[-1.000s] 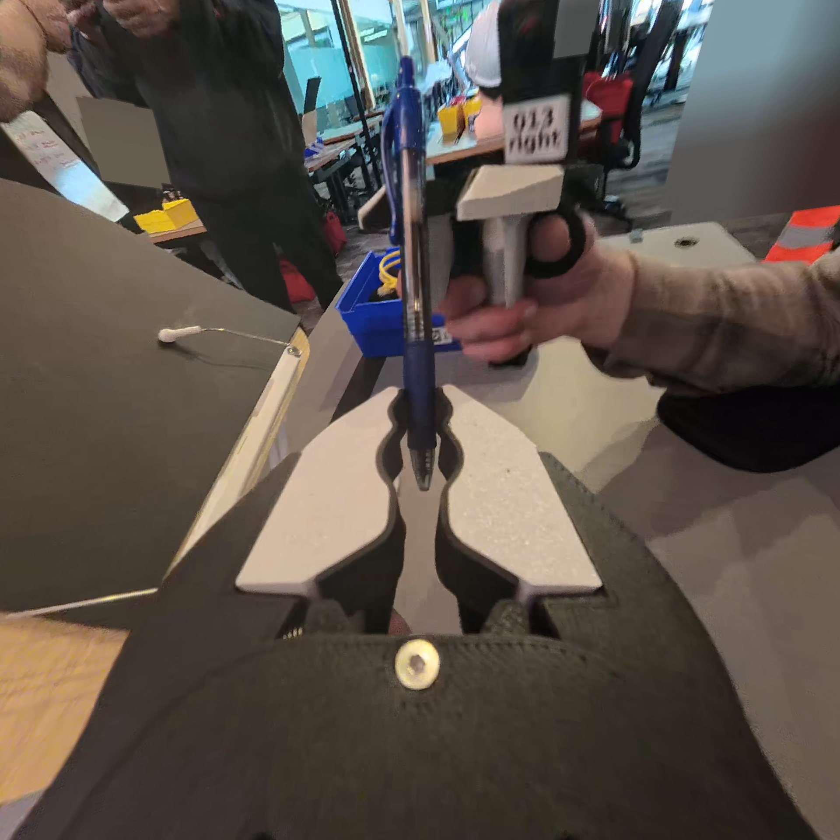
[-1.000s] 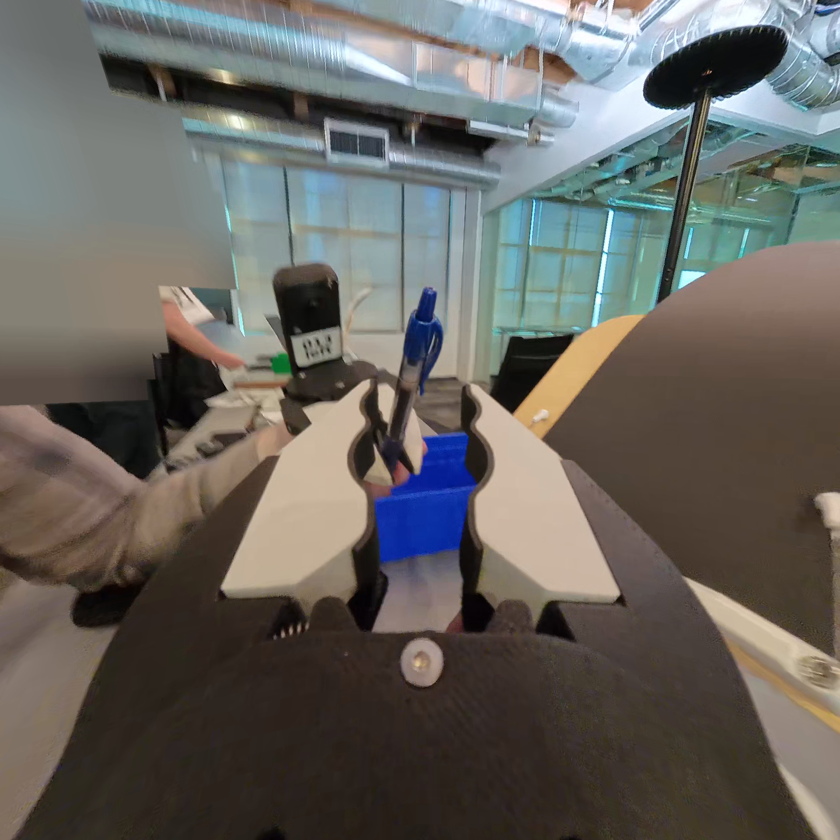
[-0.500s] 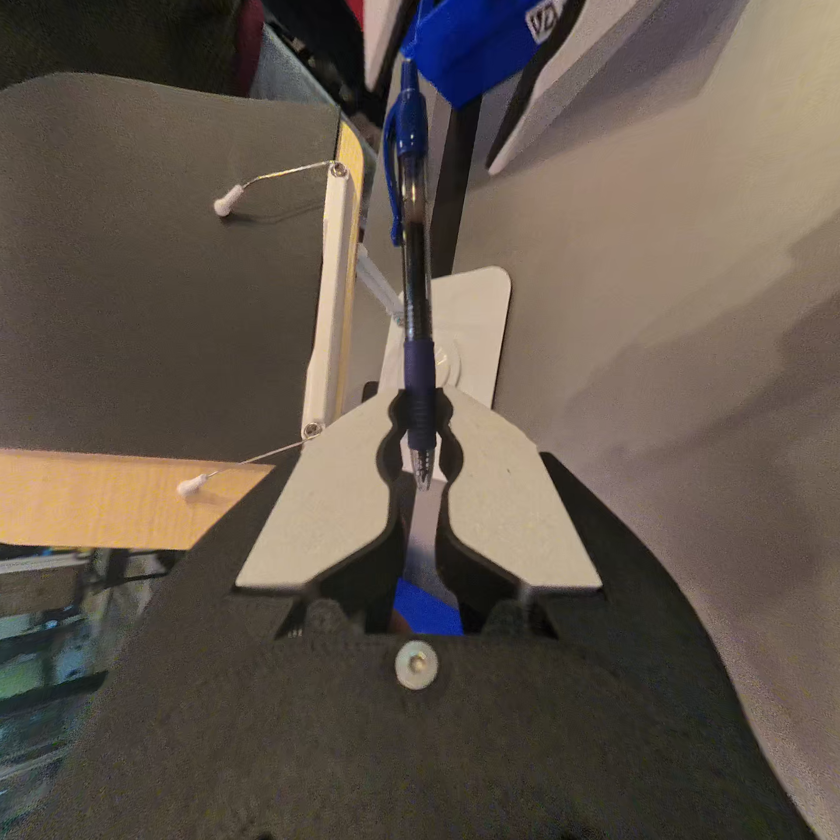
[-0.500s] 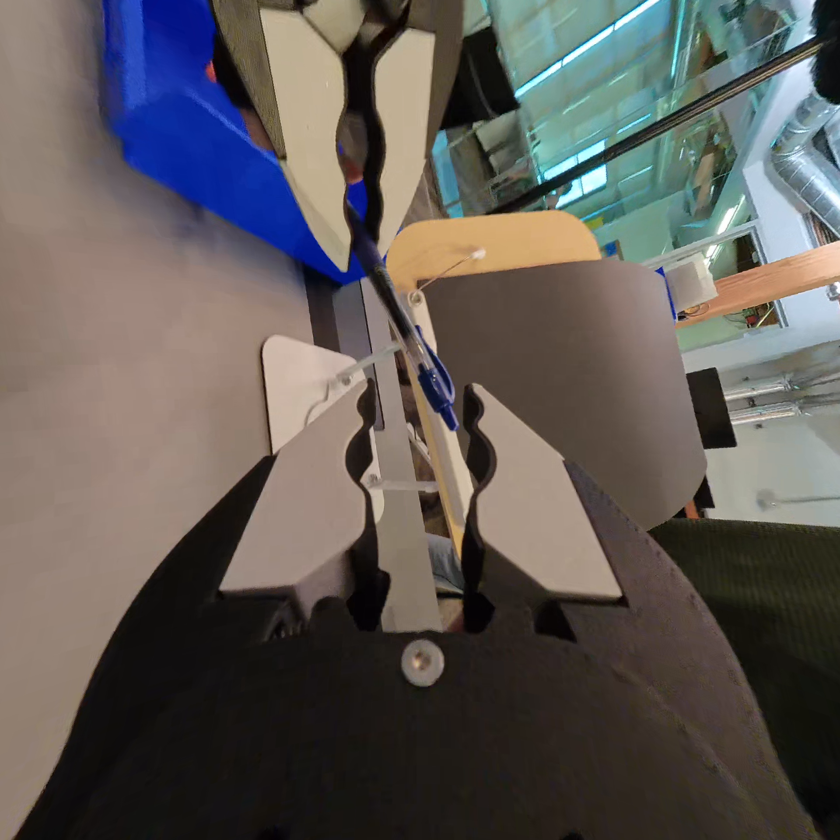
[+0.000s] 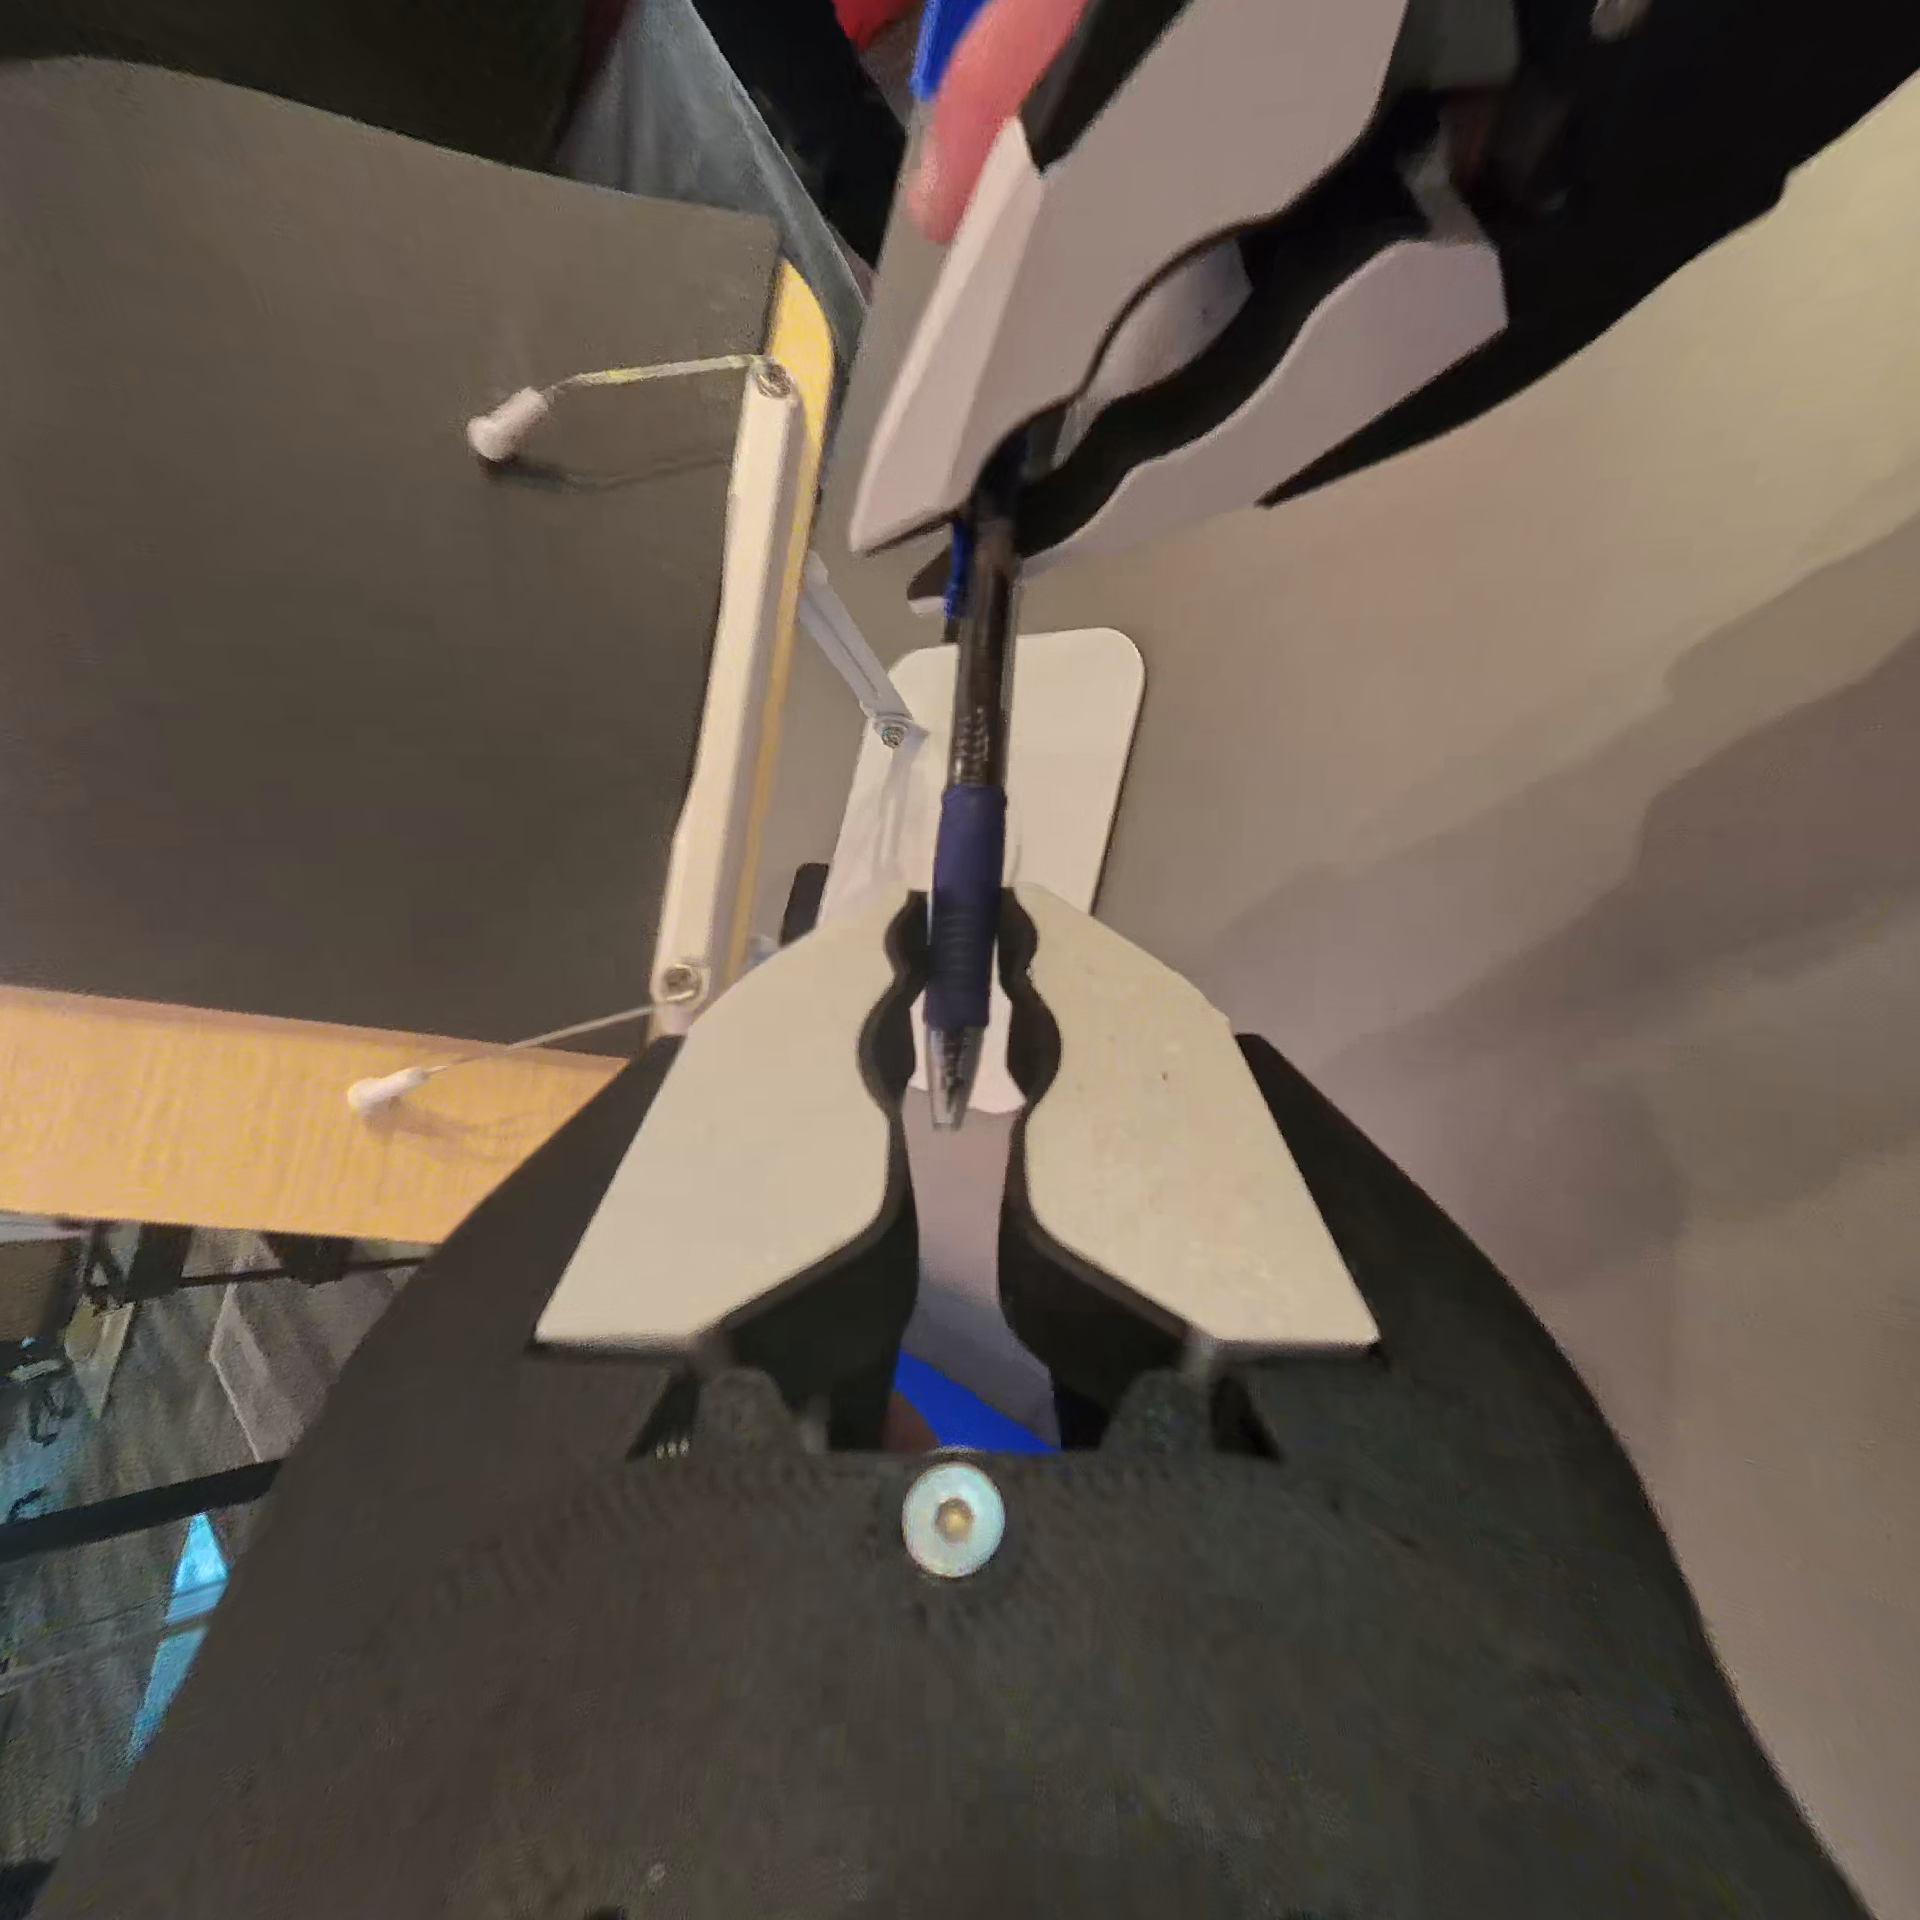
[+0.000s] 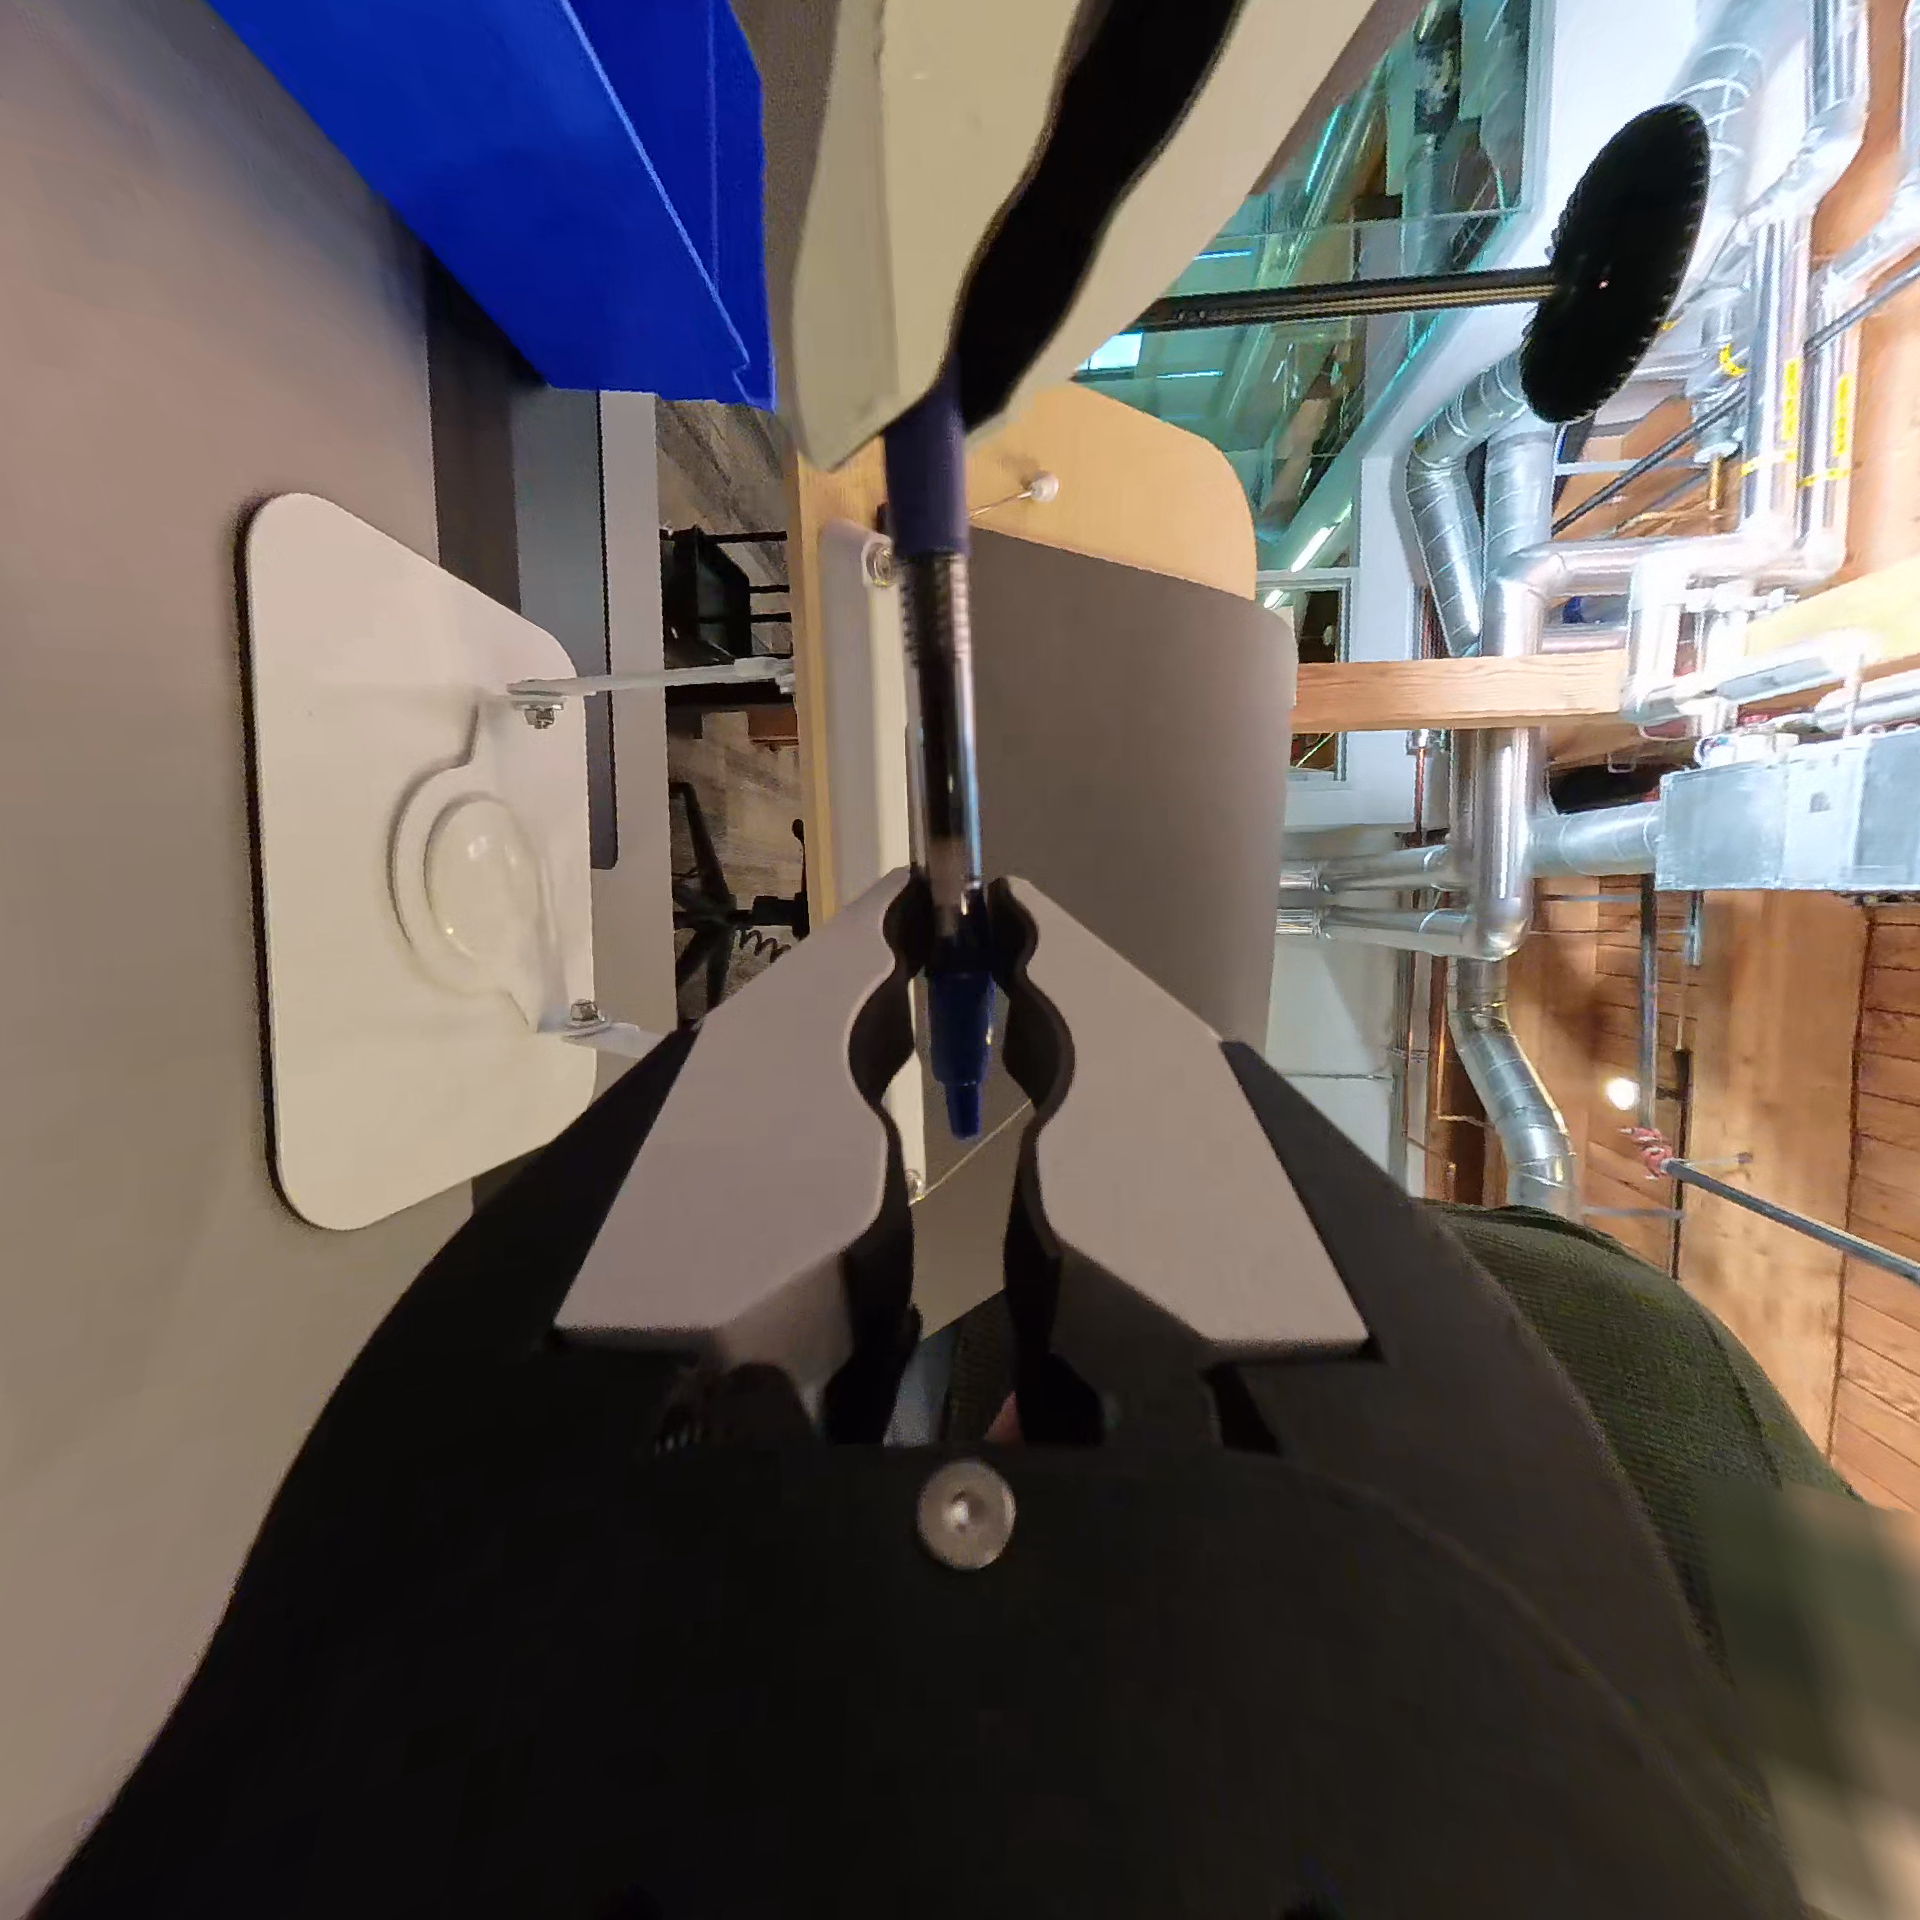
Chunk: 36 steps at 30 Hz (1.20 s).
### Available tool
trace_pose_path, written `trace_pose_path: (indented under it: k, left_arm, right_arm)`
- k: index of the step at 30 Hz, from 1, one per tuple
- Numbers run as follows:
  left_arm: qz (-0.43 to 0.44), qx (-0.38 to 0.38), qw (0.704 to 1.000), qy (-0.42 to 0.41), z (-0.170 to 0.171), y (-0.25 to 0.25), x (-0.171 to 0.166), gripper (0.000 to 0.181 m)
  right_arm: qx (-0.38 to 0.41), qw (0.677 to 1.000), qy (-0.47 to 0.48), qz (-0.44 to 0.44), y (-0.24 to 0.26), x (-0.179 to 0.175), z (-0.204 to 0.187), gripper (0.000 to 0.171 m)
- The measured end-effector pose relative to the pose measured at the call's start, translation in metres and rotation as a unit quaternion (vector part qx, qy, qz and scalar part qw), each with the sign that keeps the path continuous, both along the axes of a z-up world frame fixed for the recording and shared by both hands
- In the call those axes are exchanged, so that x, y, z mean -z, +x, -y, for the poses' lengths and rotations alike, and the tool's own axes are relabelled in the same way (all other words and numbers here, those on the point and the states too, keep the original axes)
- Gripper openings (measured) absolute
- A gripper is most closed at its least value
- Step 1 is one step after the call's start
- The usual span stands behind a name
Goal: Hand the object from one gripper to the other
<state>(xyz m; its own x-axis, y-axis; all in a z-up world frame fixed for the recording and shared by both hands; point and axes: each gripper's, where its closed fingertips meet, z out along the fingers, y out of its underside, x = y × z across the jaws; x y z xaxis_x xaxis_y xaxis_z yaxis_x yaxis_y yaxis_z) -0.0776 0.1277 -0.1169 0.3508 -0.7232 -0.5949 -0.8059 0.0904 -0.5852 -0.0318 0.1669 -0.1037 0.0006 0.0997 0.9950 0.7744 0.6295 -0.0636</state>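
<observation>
Since half a second ago my right hand-held gripper (image 6: 958, 971) has closed onto the pen's (image 5: 971, 748) clicker end, where before it stood wide. My left hand-held gripper (image 5: 961, 987) still pinches the grip end, so both hold the pen between them. Beyond lie the grey desk (image 5: 1455, 831), a blue bin (image 6: 582, 177) and a white plate (image 6: 343, 831).

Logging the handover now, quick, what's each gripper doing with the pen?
Left gripper: closed on the pen, at its grip end.
Right gripper: closed on the pen's clicker end.
</observation>
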Motion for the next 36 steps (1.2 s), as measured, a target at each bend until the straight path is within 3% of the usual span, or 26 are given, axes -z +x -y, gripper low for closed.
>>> trace_pose_path:
  k: [5, 10, 14, 19, 25, 32, 36]
  left_arm:
    - [0.088, 0.009, 0.995, 0.048, 0.0, -0.003, -0.04, 0.051]
    - [0.289, 0.036, 0.954, 0.069, -0.003, -0.001, -0.092, 0.055]
    - [0.404, 0.082, 0.911, 0.017, 0.002, 0.021, -0.1, 0.056]
    - [0.511, 0.106, 0.853, -0.009, 0.006, 0.048, -0.1, 0.047]
    - [0.539, 0.082, 0.838, 0.0, -0.002, 0.049, -0.092, 0.011]
    - [0.506, 0.068, 0.859, 0.028, -0.004, 0.051, -0.087, 0.01]
    - [0.477, 0.06, 0.876, 0.039, -0.008, 0.039, -0.09, 0.01]
  right_arm:
    - [-0.018, 0.987, -0.086, -0.135, 0.004, -0.018, -0.005, 0.005]
    - [-0.055, 0.928, -0.185, -0.319, 0.015, -0.044, -0.011, 0.005]
    - [-0.112, 0.859, -0.258, -0.428, 0.002, -0.053, 0.0, 0.005]
    - [-0.138, 0.824, -0.292, -0.466, -0.019, -0.043, 0.013, 0.005]
    - [-0.147, 0.809, -0.305, -0.482, -0.029, -0.037, 0.02, 0.005]
    - [-0.147, 0.805, -0.326, -0.473, -0.034, -0.031, 0.02, 0.006]
    - [-0.207, 0.817, -0.371, -0.389, -0.037, -0.026, 0.034, 0.026]
